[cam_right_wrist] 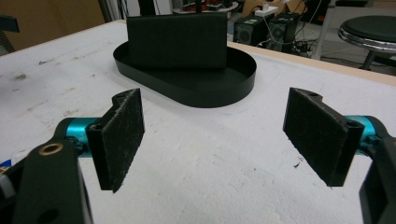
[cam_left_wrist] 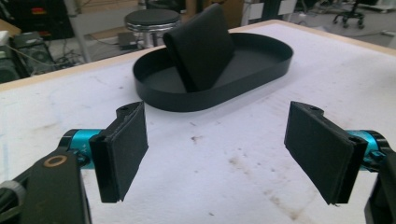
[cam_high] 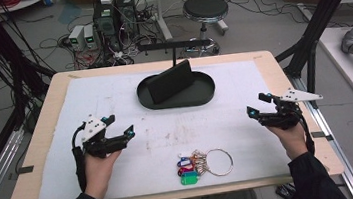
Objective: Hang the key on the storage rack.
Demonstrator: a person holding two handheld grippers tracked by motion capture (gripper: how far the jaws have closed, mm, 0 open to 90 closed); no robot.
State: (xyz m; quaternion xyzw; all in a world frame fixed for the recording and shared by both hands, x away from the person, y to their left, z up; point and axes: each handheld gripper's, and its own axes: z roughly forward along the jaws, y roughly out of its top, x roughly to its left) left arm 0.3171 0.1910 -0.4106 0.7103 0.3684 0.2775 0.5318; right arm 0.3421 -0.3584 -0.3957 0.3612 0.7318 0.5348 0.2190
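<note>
High view, left to right: your left gripper [cam_high: 117, 126] is hovering over the white, scuffed table cover [cam_high: 113, 94], jaws standing wide apart with nothing between them. Its grey three-cornered plate is sitting on top. Near the front edge, between your two hands, a bunch of keys [cam_high: 199, 166] is lying flat: a large thin metal ring [cam_high: 218, 162] with smaller rings and plastic tags in white, blue, red and green fanning off its left side. It is sitting well apart from both grippers. Behind it, toward the far side, a black oval tray [cam_high: 201, 94] with a low rim is holding a dark rectangular wallet [cam_high: 170, 82], which is standing tilted on its long edge. Your right gripper [cam_high: 259, 106] is likewise spread open and holding nothing. In both gripper views you are looking past flat, rough-textured black pads [cam_left_wrist: 125, 149] on teal mounts toward the tray.
</note>
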